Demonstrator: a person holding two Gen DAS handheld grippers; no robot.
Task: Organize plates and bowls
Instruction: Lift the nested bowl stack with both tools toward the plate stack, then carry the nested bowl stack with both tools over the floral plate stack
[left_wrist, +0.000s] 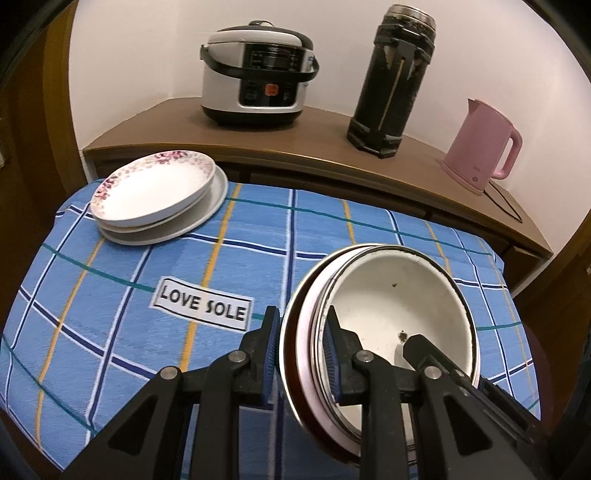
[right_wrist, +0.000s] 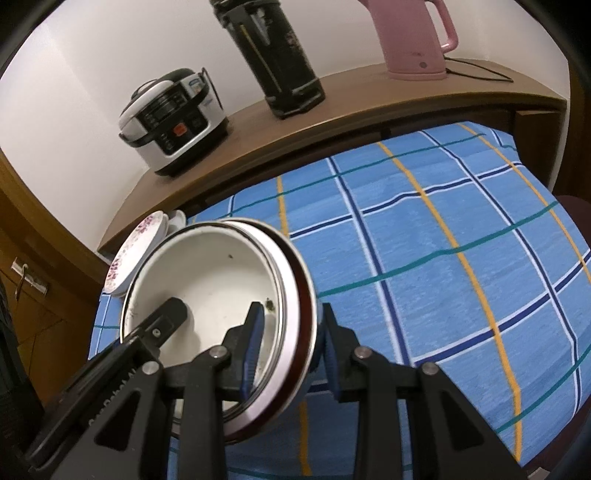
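A stack of nested bowls (left_wrist: 399, 295), white enamel inside with a dark rim, sits on the blue checked cloth. My left gripper (left_wrist: 301, 354) is shut on the stack's left rim, one finger outside, one inside. My right gripper (right_wrist: 290, 347) is shut on the opposite rim of the same stack (right_wrist: 207, 273); its finger shows inside the bowl in the left wrist view (left_wrist: 424, 347). A flowered plate (left_wrist: 155, 184) lies on top of a plain white plate (left_wrist: 207, 218) at the cloth's far left corner; they also show in the right wrist view (right_wrist: 136, 247).
Behind the cloth (left_wrist: 184, 266) runs a brown wooden counter (left_wrist: 295, 140) with a rice cooker (left_wrist: 258, 74), a tall black thermos (left_wrist: 395, 77) and a pink kettle (left_wrist: 480, 147). A "LOVE SOLE" label (left_wrist: 203, 306) is on the cloth.
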